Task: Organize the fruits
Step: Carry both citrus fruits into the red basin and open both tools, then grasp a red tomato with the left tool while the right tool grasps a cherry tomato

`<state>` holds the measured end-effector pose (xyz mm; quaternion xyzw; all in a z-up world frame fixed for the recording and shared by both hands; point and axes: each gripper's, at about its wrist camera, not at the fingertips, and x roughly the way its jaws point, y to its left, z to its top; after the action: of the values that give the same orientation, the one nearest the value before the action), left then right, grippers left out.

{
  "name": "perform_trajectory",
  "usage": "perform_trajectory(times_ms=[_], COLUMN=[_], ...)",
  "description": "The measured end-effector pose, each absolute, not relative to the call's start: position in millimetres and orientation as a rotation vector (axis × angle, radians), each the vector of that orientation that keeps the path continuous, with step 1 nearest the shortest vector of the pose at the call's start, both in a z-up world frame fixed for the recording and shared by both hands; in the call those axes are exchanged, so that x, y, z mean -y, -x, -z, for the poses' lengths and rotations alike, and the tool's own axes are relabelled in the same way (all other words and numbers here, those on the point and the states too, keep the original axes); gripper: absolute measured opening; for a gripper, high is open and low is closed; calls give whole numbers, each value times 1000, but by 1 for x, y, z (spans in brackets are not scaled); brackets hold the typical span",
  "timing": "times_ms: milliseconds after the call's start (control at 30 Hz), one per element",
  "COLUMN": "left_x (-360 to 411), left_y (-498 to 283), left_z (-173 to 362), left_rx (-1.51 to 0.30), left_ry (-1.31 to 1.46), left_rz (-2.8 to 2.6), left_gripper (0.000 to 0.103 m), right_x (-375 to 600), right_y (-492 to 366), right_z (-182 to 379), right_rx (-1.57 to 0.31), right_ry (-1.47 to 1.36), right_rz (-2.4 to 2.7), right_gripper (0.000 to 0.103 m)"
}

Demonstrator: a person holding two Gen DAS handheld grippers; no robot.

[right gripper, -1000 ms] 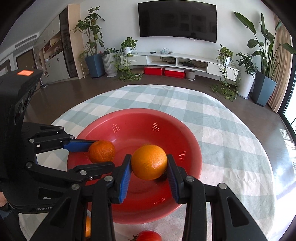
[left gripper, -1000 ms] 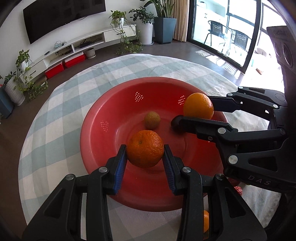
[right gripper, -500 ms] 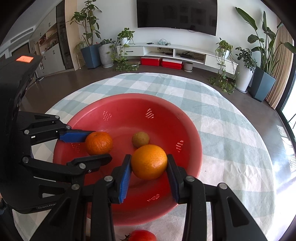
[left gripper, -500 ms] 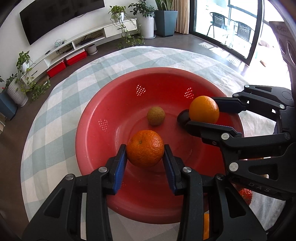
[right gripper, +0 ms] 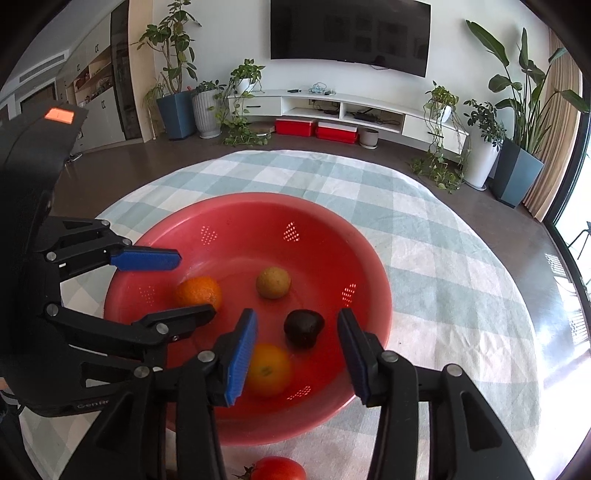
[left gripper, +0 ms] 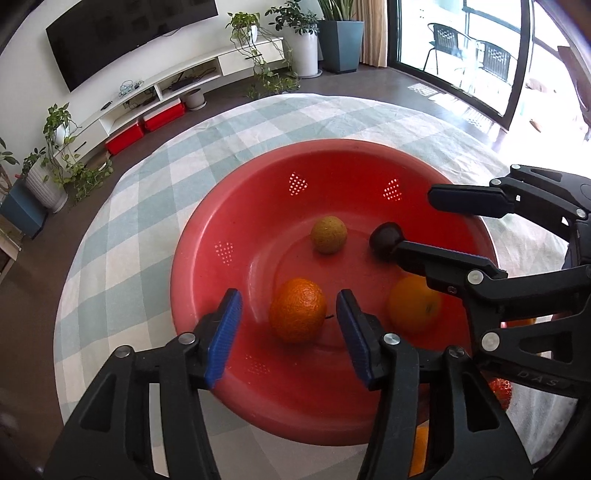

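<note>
Below both opening claws (left gripper: 288, 330) (right gripper: 297, 354), two oranges (left gripper: 297, 315) (right gripper: 268, 369) lie released inside the red bowl (left gripper: 236, 218).

- left gripper (left gripper: 288, 332) is opening up now, its orange (left gripper: 297, 311) dropped loose into the red bowl (left gripper: 207, 266)
- right gripper (right gripper: 297, 356) opening too, lighter orange (right gripper: 268, 369) fell near-left

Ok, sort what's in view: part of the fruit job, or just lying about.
Job:
- red bowl
- rough orange
- smooth orange
- brown-green fruit
- dark fruit
- tomato
- left tool, opening
- right tool, opening

Lying about:
- checked tablecloth
- TV
- potted plants
</note>
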<state>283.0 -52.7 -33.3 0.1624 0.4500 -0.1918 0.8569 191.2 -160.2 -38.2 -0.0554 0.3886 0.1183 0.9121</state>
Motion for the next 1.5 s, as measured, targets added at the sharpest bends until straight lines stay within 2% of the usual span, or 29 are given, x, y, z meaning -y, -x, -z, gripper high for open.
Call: perform_trajectory(times_ms=[133,333,400,567,833,1200,1267,1400,1467,1500], left_x=[46,25,16,3,14,34,35,38,41,42], left_y=[-277,-235,-209,-137,-72,-55,-57,-62,-62,-63], left_z=[23,-7,-15,-10,34,59,60,62,66,67], left_rx=[-925,-852,-825,-829,-915,-912,-906,-918,-926,-926], left_ry=[-318,-241,-206,-157,-161,-193,-190,-199,-217,-219], left_rz=[388,385,401,447,501,562,564,578,583,584], left_gripper=[57,63,77,85,85,85,82,50,43,43], right_x=[165,178,183,200,222,218,217,220,222,224], right_y=[-189,-172,-160,-123,-56,-7,-5,-1,0,1], right_z=[33,15,4,-20,-5,7,11,13,14,14], right_rx=[-784,-733,-690,-596,-619,-663,-673,-674,-673,-674], right_ry=[84,26,14,-40,-220,-252,-252,-270,-284,-291], right_rz=[-248,-253,-250,-228,-191,-182,-186,-180,-174,-172], right_gripper=[60,62,63,68,88,89,89,89,89,89])
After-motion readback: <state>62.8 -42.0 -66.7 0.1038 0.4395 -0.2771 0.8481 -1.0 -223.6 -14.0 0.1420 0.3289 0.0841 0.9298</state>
